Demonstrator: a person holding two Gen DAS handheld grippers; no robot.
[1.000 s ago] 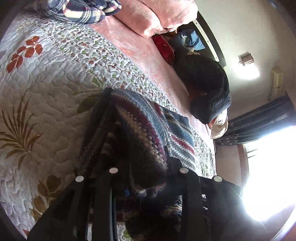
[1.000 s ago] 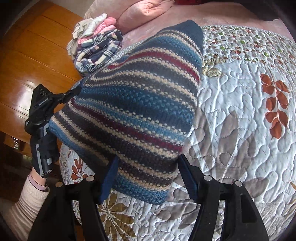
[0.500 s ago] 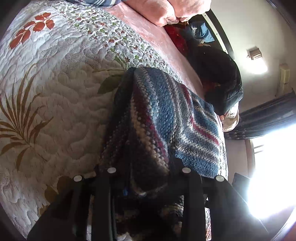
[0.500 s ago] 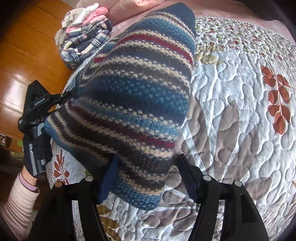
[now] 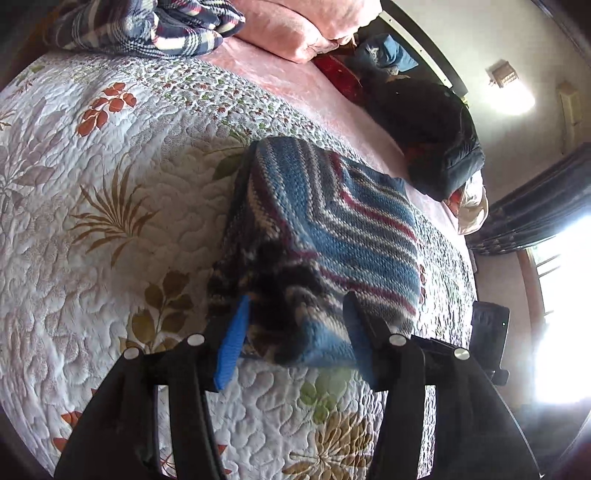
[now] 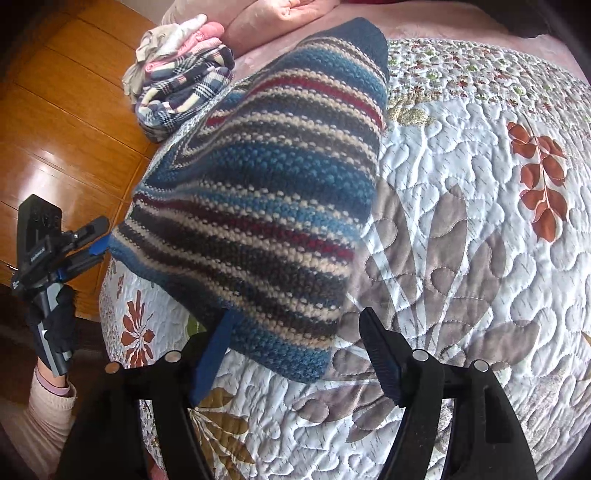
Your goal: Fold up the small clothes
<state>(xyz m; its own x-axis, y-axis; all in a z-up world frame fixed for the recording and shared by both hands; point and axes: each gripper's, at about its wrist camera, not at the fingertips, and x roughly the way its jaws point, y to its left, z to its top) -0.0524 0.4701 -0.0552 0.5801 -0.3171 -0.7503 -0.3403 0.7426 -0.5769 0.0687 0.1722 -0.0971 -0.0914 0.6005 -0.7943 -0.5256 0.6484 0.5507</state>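
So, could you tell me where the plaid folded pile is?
The plaid folded pile sits upper left in the right wrist view, at the floral quilt's edge beside the pink pillow.

- One striped knitted garment (image 6: 266,206) in blue, dark red, cream and brown wool.
- Two black two-finger grippers: the left gripper (image 5: 295,332) and the right gripper (image 6: 295,339), each with two fingers.
- One white quilted bedspread (image 6: 461,258) printed with leaves and flowers.
- One heap of crumpled clothes (image 6: 181,74) at the bed's edge: navy-and-white plaid fabric with pink and pale pieces on top; number of separate pieces cannot be told.
- One pink pillow (image 5: 295,33).
- One dark padded jacket (image 5: 432,133) lying on the pink sheet.
- One gloved hand (image 6: 55,325) with a pale ribbed sleeve.
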